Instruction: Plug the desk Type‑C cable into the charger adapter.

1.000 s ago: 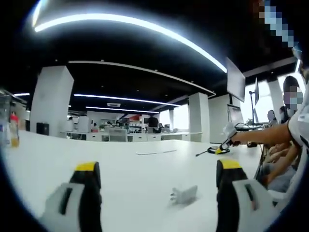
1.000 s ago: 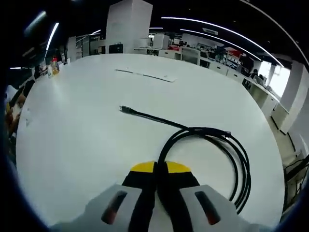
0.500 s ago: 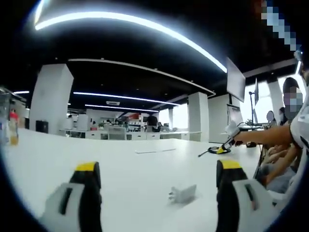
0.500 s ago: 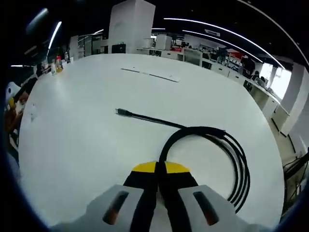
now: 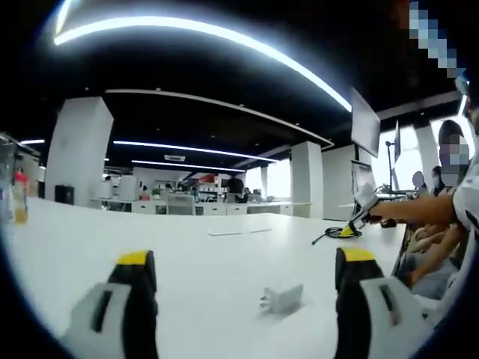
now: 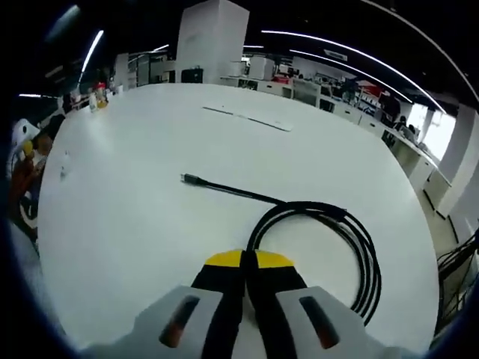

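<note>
1. The right gripper [image 6: 249, 262] has its yellow-tipped jaws closed together on the black Type-C cable [image 6: 329, 239], gripping the coil's near loop; the free plug [image 6: 188, 179] lies out ahead on the white desk [image 6: 120, 209].
2. The left gripper [image 5: 247, 262] holds nothing, its jaws spread wide, and the white charger adapter [image 5: 283, 298] lies on the desk between them, prongs seemingly pointing left.
3. Judgement: take the cable just behind the plug, not mid-coil, so the tip can be steered.
4. Clamp the adapter squarely across its flat sides with the port left exposed.
5. Line plug and port up straight before pushing; a slanted entry would likely shove the light adapter away.
</note>
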